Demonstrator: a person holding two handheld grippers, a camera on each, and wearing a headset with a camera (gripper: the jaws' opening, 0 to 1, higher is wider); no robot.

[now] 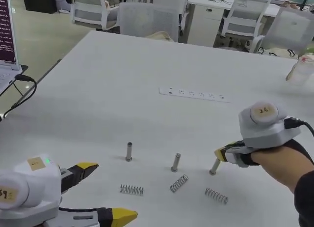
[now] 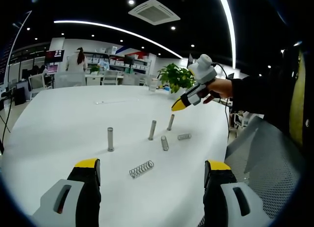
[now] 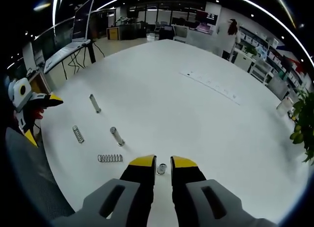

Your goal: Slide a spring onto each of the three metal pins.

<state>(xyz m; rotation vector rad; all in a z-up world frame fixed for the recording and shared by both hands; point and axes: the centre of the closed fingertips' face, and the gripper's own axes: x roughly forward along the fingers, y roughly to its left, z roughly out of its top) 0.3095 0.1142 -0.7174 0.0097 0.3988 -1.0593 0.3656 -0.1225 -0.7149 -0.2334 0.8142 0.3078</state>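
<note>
Three short metal pins stand upright on the white table: left (image 1: pixel 129 152), middle (image 1: pixel 175 162) and right (image 1: pixel 215 166). In front of them lie three loose springs (image 1: pixel 131 189), (image 1: pixel 179 183), (image 1: pixel 216 195). My right gripper (image 1: pixel 220 154) hovers just above the right pin (image 3: pixel 161 169). Its jaws are drawn almost together, and the pin's top shows through the thin slit. From the left gripper view it (image 2: pixel 176 107) sits slightly above that pin (image 2: pixel 170 122), holding nothing. My left gripper (image 1: pixel 109 190) is open and empty at the near left, facing the nearest spring (image 2: pixel 141 168).
A white power strip (image 1: pixel 195 94) lies farther back on the table (image 1: pixel 98 89). A laptop (image 1: pixel 5 45) with a cable stands off the left edge, and a clear bottle (image 1: pixel 300 70) at the far right. Office chairs (image 1: pixel 147 18) line the far side.
</note>
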